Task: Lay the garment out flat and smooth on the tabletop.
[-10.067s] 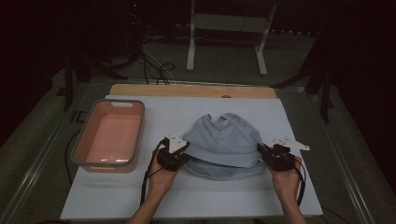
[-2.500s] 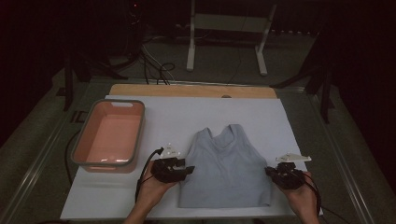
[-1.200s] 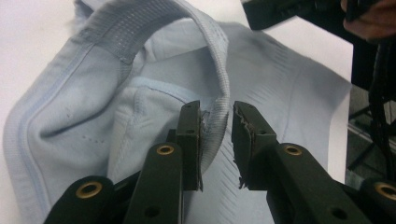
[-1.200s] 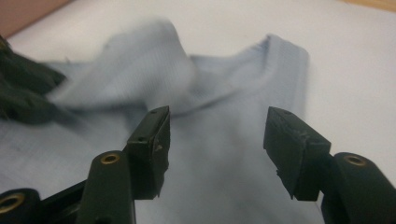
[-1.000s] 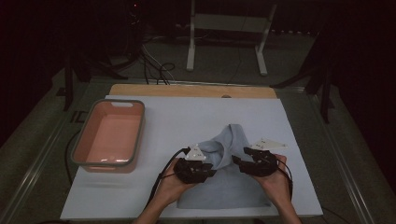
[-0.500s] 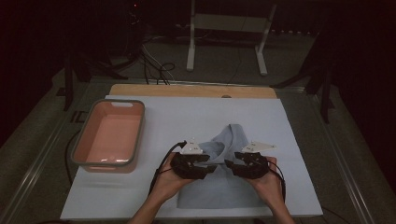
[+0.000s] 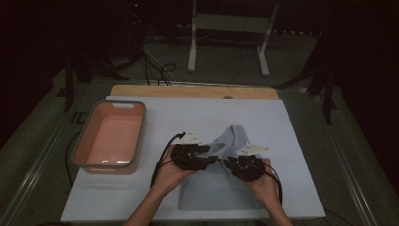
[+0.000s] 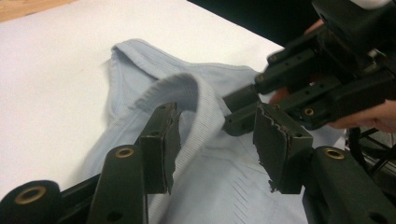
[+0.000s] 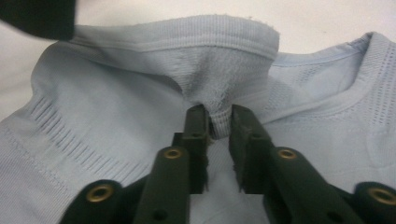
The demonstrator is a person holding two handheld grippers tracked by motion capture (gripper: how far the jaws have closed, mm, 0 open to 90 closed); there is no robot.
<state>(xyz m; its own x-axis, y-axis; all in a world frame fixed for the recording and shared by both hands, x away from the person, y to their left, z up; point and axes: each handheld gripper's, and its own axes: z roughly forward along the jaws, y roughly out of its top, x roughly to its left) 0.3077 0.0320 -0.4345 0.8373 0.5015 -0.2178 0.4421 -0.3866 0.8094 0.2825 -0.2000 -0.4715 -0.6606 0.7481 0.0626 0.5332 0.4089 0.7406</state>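
A light blue knit tank top [image 7: 221,188] lies on the white mat, its left side folded over toward the middle. Above the fold, my left gripper [image 7: 211,157] stands open. Its jaws [image 8: 217,112] have just been opening, and the ribbed armhole edge [image 8: 187,86] arches just past them, untouched. My right gripper [image 7: 230,165] faces it from the right. Its jaws [image 9: 218,112] have just been closing and now pinch a raised tuck of the top [image 9: 116,93] at that ribbed edge.
A salmon tub with a grey rim [image 7: 80,141] stands on the left of the white mat [image 7: 188,113]. A wooden strip [image 7: 188,91] runs along the table's far edge. Beyond it are a white stand and cables on the dark floor.
The right hand has slid left until its gripper meets the left one over the folded top. The left hand has lifted slightly.
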